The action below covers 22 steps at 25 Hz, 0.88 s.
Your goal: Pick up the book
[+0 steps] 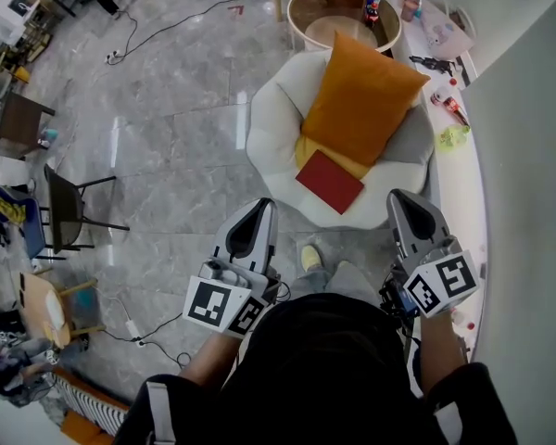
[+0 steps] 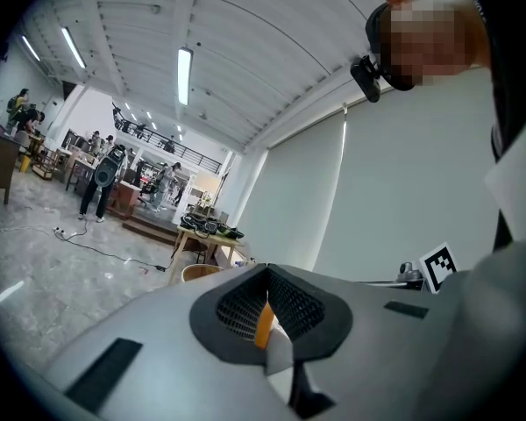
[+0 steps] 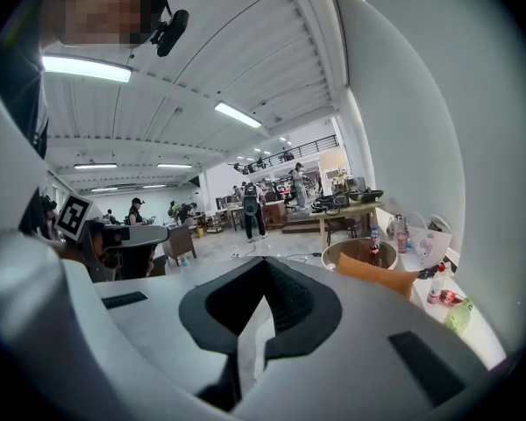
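The red book point(image 1: 329, 181) lies flat on the front of the seat of a white armchair point(image 1: 276, 119). An orange cushion point(image 1: 361, 95) leans against the chair's back just behind the book. My left gripper point(image 1: 263, 208) is shut and empty, short of the chair's front left edge. On the other side, my right gripper point(image 1: 401, 198) is also shut with nothing in it, near the chair's front right edge. In the left gripper view the closed jaws hide all but an orange sliver of the cushion point(image 2: 263, 323). The right gripper view shows the cushion point(image 3: 377, 274) past that gripper's closed jaws. The book is out of sight in both gripper views.
A round wooden tub table point(image 1: 326, 9) with a bottle point(image 1: 373, 3) stands behind the chair. A white curved ledge point(image 1: 456, 170) with bottles and small items runs along the right wall. Black chairs point(image 1: 69, 207) and floor cables point(image 1: 167, 28) lie to the left. My shoe point(image 1: 310, 258) is near the chair.
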{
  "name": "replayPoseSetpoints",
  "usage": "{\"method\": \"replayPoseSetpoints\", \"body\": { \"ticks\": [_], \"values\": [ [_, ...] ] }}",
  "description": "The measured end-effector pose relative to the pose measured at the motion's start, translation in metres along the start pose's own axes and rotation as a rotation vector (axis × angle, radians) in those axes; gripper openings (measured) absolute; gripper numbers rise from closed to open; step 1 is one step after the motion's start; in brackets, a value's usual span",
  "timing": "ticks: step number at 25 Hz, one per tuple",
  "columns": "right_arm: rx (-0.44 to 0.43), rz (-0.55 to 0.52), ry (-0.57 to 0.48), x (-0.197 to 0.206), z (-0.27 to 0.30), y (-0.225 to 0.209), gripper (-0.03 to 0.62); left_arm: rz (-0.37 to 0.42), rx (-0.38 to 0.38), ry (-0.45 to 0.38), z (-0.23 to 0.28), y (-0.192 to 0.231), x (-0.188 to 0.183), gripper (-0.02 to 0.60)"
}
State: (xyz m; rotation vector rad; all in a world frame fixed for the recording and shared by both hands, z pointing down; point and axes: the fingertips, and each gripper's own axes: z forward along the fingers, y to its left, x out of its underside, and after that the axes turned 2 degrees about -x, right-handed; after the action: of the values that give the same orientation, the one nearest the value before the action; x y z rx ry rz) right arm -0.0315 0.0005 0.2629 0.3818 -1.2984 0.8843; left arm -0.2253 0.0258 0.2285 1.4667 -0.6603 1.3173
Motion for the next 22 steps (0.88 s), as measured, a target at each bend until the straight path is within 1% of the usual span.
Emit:
{"method": "replayPoseSetpoints", "body": {
  "ticks": [4,10,15,22],
  "values": [
    [0.015,0.000,-0.001,0.000,-0.004,-0.001,0.012,-0.001,0.019,0.003,0.002,-0.004,0.000,0.014],
    [0.034,0.002,-0.002,0.001,-0.011,-0.009,0.012,0.005,0.024,0.000,0.007,-0.006,-0.002,0.014],
    [0.048,0.006,-0.010,-0.004,-0.012,-0.022,0.012,0.008,0.028,0.000,0.018,-0.009,-0.005,0.014],
    [0.049,0.021,-0.015,-0.014,-0.005,-0.044,0.012,0.010,0.031,0.019,0.042,-0.015,-0.008,0.014]
  ]
}}
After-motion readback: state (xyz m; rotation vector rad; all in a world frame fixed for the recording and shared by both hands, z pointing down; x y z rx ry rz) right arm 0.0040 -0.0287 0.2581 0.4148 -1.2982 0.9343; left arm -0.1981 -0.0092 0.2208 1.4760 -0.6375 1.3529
